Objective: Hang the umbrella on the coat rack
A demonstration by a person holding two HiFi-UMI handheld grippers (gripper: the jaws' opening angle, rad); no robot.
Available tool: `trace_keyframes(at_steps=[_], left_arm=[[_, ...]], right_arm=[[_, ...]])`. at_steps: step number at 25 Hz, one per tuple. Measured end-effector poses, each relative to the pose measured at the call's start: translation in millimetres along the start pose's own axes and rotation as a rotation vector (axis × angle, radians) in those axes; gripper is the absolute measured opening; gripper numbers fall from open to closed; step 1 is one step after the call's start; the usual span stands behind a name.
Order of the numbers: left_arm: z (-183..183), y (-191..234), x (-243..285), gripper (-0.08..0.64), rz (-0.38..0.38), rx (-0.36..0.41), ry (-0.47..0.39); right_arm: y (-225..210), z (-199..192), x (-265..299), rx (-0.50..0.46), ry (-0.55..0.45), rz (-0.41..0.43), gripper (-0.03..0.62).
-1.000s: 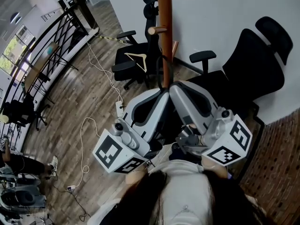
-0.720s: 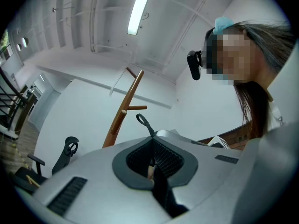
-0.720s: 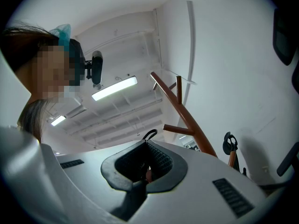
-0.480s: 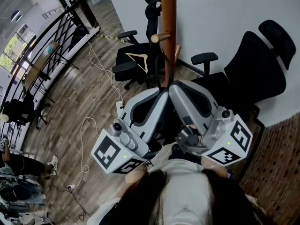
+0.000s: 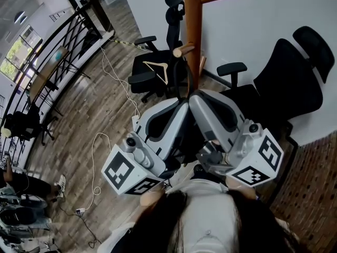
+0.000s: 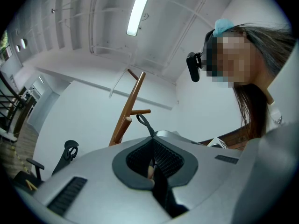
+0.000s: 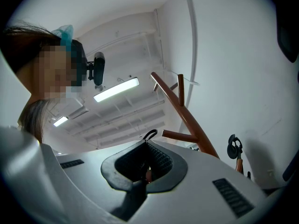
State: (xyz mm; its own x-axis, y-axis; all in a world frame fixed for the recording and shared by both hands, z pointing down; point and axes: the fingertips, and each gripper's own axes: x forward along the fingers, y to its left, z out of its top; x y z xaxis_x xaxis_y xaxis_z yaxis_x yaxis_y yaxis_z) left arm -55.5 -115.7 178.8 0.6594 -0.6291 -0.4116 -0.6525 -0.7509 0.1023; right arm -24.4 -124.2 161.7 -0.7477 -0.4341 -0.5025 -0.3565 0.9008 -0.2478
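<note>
**Umbrella [image 6: 160, 190] pinched in both tongs beside the coat rack [image 5: 193, 30]**

Left tongs [image 5: 183, 106] and right tongs [image 5: 194, 100] point upward with their tips nearly touching. Each pair is closed on the dark umbrella held between them. Its black strap loop [image 5: 181, 83] rises from the tips, just beside the rack's wooden pole and close under the lower peg [image 5: 184, 50]. I cannot tell whether the loop touches the peg.

A black office chair [image 5: 150, 70] with a wooden hanger [image 5: 158, 67] on it stands behind the pole, and a bigger black chair [image 5: 287, 80] stands at the right. A white cable [image 5: 97, 141] trails across the plank floor [image 5: 84, 115] towards a black railing [image 5: 58, 41].

The head view hides the pads. The left gripper view shows them pressed on the umbrella, with the loop just below the peg. The right gripper view shows the same closed grip [image 7: 145, 146], but there the loop stands clear of the peg.
</note>
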Motion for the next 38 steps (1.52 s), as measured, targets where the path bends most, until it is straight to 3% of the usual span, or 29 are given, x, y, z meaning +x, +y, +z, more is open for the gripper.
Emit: trace_keyframes(at_steps=[38], left_arm=[[-6.1, 44.3, 25.8, 0.012, -0.026, -0.068, -0.003]], right_arm=[[-41.1, -2.7, 28.8, 0.0, 0.004, -0.017, 0.035]])
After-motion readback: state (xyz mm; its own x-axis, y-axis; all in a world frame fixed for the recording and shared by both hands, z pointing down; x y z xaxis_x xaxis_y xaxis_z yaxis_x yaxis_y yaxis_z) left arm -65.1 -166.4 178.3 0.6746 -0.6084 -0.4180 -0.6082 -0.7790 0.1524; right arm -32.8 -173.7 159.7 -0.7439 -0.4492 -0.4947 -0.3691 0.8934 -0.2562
